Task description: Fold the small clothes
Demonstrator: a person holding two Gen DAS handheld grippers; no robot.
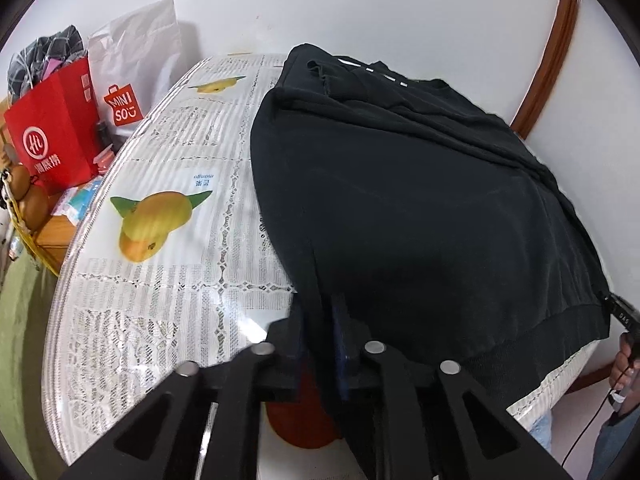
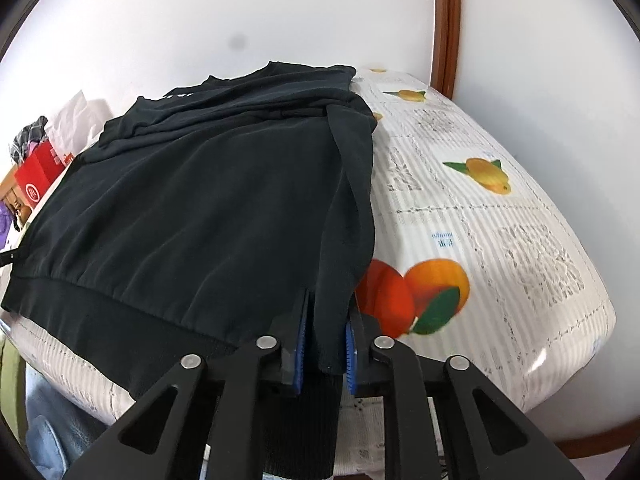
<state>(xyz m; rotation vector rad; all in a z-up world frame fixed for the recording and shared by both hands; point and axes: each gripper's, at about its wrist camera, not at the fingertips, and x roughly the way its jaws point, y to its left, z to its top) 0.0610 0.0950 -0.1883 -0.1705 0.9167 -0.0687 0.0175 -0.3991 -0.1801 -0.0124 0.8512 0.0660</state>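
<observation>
Left hand-held gripper (image 1: 320, 344) is nearly closed, pads pinching the near left corner of the black sweatshirt (image 1: 420, 208) at its hem. Right hand-held gripper (image 2: 325, 344) is likewise nearly closed, blue pads clamped on a fold of the same garment at the near right corner, ribbed cuff or hem hanging below the jaws. Both point steeply downward over the near edge of the surface (image 1: 168, 280).

The sweatshirt lies spread on the surface, sleeves seemingly already folded in, collar end far away by the wall. The step in hand looks like the bottom-to-top fold. To do it well: keep both grips firm, lift the two corners together at equal height so the hem stays straight, carry it toward the collar, and lay it down without dragging the lower layer or letting the tucked sleeves slide out.

Further left, shopping bags (image 1: 60, 136) stand off the surface.
</observation>
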